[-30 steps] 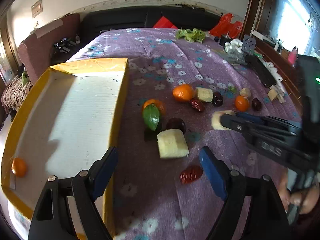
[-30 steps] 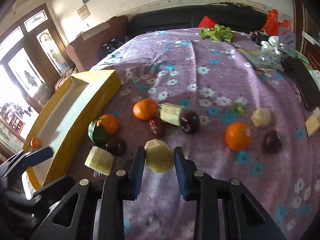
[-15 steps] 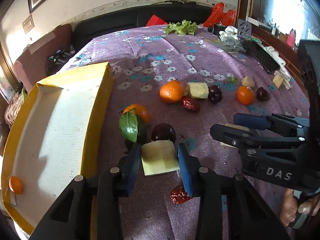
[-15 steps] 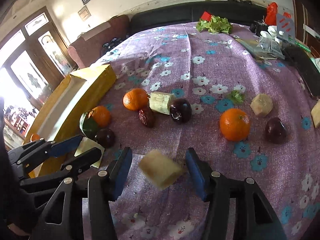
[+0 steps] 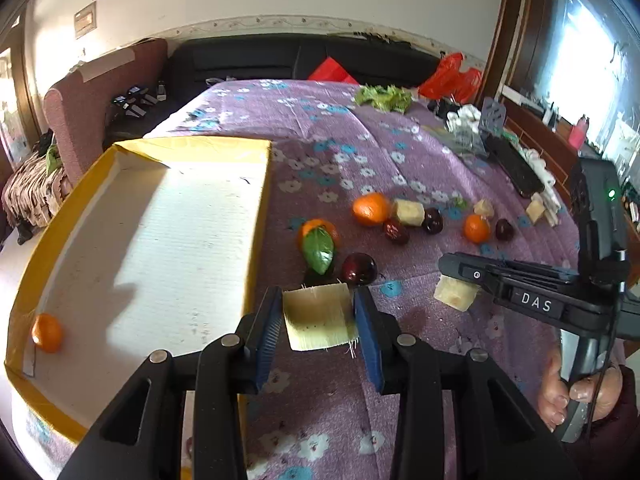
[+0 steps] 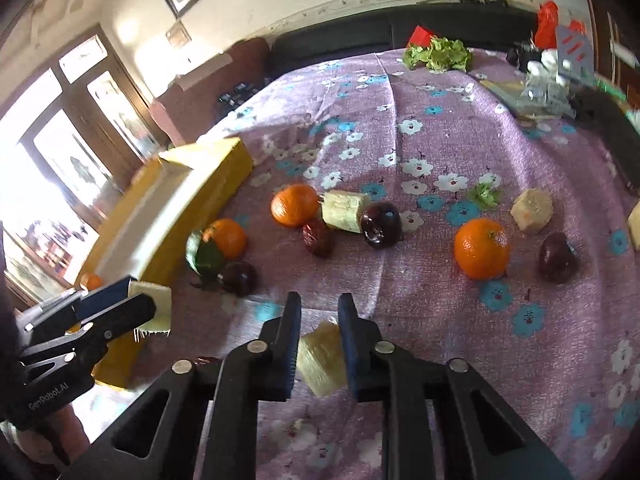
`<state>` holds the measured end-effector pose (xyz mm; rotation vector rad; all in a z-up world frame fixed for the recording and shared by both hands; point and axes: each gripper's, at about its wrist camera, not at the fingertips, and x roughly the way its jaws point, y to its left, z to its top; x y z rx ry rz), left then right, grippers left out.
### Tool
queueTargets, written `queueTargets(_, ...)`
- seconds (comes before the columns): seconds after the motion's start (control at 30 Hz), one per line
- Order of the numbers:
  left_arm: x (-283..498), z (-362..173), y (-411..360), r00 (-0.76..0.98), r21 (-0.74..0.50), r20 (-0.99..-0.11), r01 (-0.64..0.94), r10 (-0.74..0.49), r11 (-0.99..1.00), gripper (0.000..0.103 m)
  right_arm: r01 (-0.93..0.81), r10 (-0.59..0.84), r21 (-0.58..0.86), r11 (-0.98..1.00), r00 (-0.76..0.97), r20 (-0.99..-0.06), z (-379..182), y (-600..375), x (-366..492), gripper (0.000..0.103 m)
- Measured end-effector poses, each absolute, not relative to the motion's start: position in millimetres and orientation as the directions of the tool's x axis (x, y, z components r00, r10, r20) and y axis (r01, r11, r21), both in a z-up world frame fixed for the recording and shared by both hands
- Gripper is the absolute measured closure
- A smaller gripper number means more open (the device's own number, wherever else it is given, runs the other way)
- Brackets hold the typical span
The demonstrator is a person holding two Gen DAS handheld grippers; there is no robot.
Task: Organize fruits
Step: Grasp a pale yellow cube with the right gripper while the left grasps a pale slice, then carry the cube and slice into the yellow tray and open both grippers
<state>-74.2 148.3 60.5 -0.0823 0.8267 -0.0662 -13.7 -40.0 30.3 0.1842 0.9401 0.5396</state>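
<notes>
Yellow cardboard tray (image 5: 256,216) interior mostly free, one small orange (image 5: 47,333) in corner; scattered fruit cluster (image 5: 360,240) crowds cloth beside it.

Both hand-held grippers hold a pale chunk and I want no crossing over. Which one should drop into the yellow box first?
Left, probably. The left hand-held gripper holds its chunk right beside the box wall; the right hand-held gripper is farther out over the cloth and would have to cross past it.

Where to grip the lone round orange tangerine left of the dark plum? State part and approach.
Grip the round orange tangerine across its widest middle, from above: it sits stem-up on the purple flowered cloth with bare cloth around, so jaws should straddle it clear of the dark plum.
</notes>
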Motion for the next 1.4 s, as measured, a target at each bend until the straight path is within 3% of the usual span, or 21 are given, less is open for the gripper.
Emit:
queueTargets(0.13, -90, 68, 169, 0.699, -0.106, -0.713, -0.020, -0.061, 0.994, 0.067, -0.359, 0.498, 0.355, 0.863, 0.498, -0.710, 36, -40, -18, 0.082)
queueTargets(0.2, -98, 69, 180, 0.702, -0.114, -0.710, -0.039, -0.054, 0.993, 0.067, -0.349, 0.457, 0.309, 0.885, 0.522, -0.720, 40, -37, -22, 0.056)
queueTargets(0.23, -102, 70, 186, 0.703, -0.118, -0.709, -0.051, -0.049, 0.992, 0.067, -0.347, 0.435, 0.283, 0.894, 0.528, -0.729, 40, -35, -24, 0.033)
queueTargets(0.27, -106, 70, 193, 0.706, -0.123, -0.706, -0.059, -0.046, 0.991, 0.067, -0.347, 0.411, 0.250, 0.904, 0.543, -0.733, 40, -33, -27, 0.026)
queueTargets(0.43, -122, 70, 227, 0.718, -0.154, -0.695, -0.112, -0.027, 0.982, 0.067, -0.358, 0.299, 0.098, 0.929, 0.566, -0.768, 29, -19, -38, 0.026)
queueTargets(0.5, -127, 69, 239, 0.720, -0.167, -0.694, -0.133, -0.021, 0.977, 0.067, -0.357, 0.275, 0.067, 0.932, 0.572, -0.773, 25, -15, -39, 0.043)
queueTargets(0.53, -130, 68, 246, 0.720, -0.172, -0.694, -0.145, -0.016, 0.974, 0.067, -0.367, 0.284, 0.073, 0.927, 0.562, -0.777, 24, -14, -39, 0.057)
queueTargets(0.8, -140, 54, 295, 0.702, -0.187, -0.711, -0.255, 0.049, 0.949, 0.067, -0.379, 0.330, 0.122, 0.917, 0.552, -0.765, 48, 4, -51, 0.057)
queueTargets(1.03, -137, 37, 320, 0.667, -0.187, -0.742, -0.308, 0.071, 0.933, 0.067, -0.557, 0.498, 0.188, 0.809, 0.479, -0.723, 92, 88, -74, 0.057)
queueTargets(1.27, -133, 36, 328, 0.663, -0.201, -0.747, -0.301, 0.053, 0.932, 0.066, -0.652, 0.547, 0.217, 0.726, 0.357, -0.757, 66, 177, -81, 0.056)
queueTargets(1.37, -135, 38, 333, 0.673, -0.258, -0.739, -0.287, 0.003, 0.923, 0.057, -0.658, 0.522, 0.200, 0.726, 0.339, -0.783, 47, 197, -76, 0.056)
queueTargets(1.4, -137, 40, 335, 0.680, -0.277, -0.733, -0.285, -0.010, 0.918, 0.048, -0.654, 0.512, 0.197, 0.730, 0.333, -0.791, 40, 201, -74, 0.056)
